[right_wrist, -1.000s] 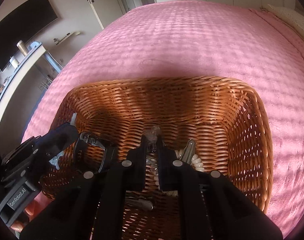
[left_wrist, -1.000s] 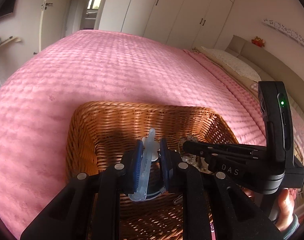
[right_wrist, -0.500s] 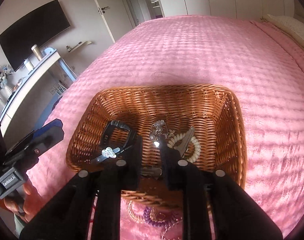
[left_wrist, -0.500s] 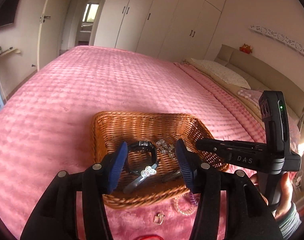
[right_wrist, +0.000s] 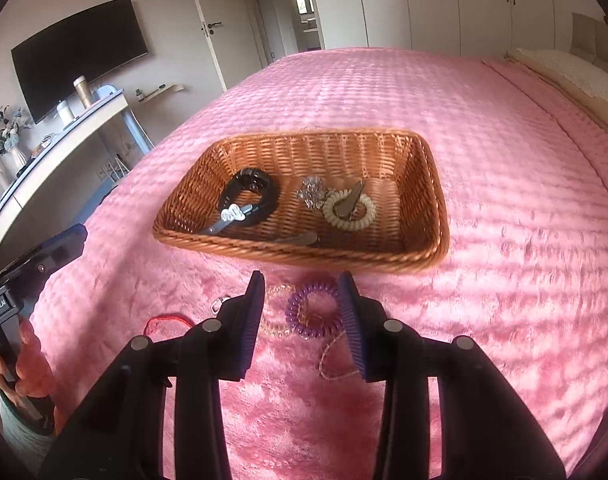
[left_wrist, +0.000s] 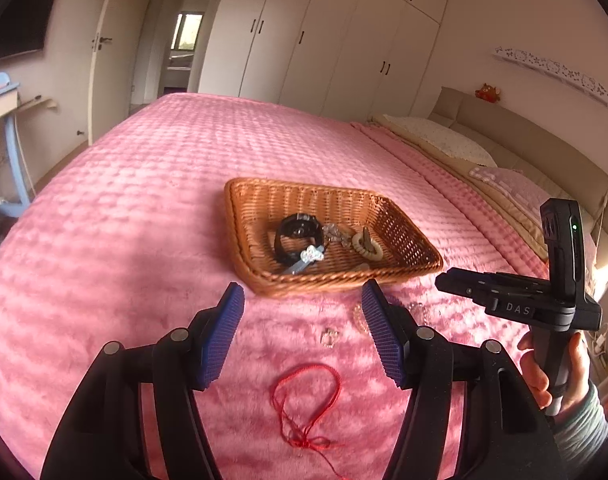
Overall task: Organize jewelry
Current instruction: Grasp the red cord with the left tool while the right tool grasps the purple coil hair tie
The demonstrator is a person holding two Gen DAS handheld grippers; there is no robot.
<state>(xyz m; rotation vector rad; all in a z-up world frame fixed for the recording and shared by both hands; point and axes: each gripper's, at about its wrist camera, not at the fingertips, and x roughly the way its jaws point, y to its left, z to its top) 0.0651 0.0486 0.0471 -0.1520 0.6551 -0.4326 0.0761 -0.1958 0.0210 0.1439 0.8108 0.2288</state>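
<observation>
A wicker basket [left_wrist: 343, 284] [right_wrist: 431, 184] sits on the pink bed. It holds a black watch [right_wrist: 248, 197], a clear hair clip [right_wrist: 232, 214], a sparkly brooch [right_wrist: 311, 194], a cream spiral hair tie [right_wrist: 349, 210] and brown clips. My left gripper [left_wrist: 304, 338] is open and empty, above a red string bracelet [left_wrist: 307, 408] and a small ring [left_wrist: 328, 337]. My right gripper [right_wrist: 302, 312] is open and empty, above a purple spiral hair tie [right_wrist: 313, 314], a thin beaded bracelet [right_wrist: 278, 312] and a gold chain [right_wrist: 335, 360].
The pink bedspread [right_wrist: 503, 120] spreads all around the basket. Pillows [left_wrist: 439, 140] and the headboard lie at the right. A desk [right_wrist: 64, 128] and a wall TV [right_wrist: 80, 52] stand beyond the bed's left edge. Wardrobes line the far wall.
Both grippers opened over the basket, the left dropping the clear hair clip and the right the sparkly brooch. Both then pulled back and up to the loose jewelry in front of the basket.
</observation>
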